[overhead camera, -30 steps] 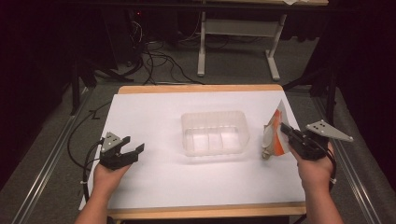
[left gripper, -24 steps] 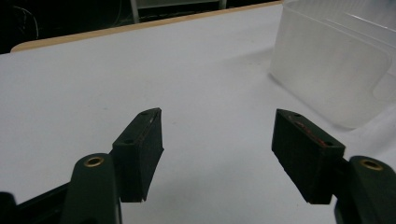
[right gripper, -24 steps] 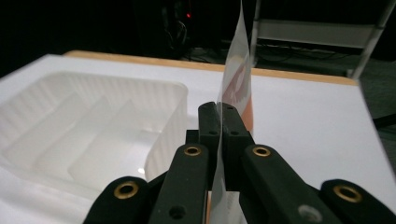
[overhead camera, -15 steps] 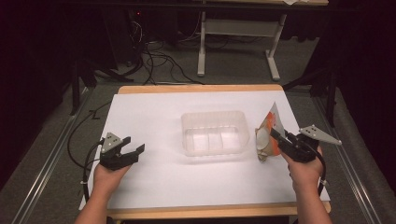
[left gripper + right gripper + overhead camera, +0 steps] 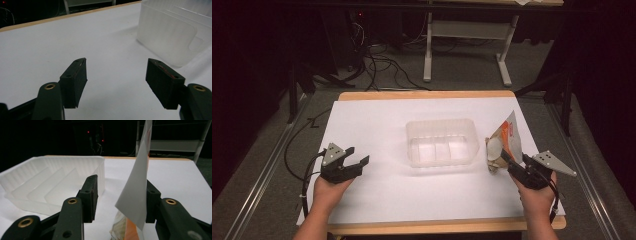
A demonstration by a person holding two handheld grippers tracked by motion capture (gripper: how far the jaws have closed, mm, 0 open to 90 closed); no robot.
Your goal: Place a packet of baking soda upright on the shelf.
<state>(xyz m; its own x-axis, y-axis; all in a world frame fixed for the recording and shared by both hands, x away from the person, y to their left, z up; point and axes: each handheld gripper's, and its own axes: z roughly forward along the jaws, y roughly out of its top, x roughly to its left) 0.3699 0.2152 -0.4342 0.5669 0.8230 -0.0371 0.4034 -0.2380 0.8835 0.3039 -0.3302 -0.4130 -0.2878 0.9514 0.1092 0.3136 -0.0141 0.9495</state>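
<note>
Orange-and-white snack pouch (image 5: 503, 145) stands on the white surface (image 5: 377, 120) just right of the clear plastic tray (image 5: 442, 141), between the jaws of my right tool (image 5: 506, 161). These jaws have just been opening and now stand about half apart; the pouch's flap leans against one pad while the other is clear of it, so the grip is released. I judge the sound next move is a straight withdrawal, not brushing the pouch and tipping it. My left tool (image 5: 357, 161) rests wide open, holding nothing.
</note>
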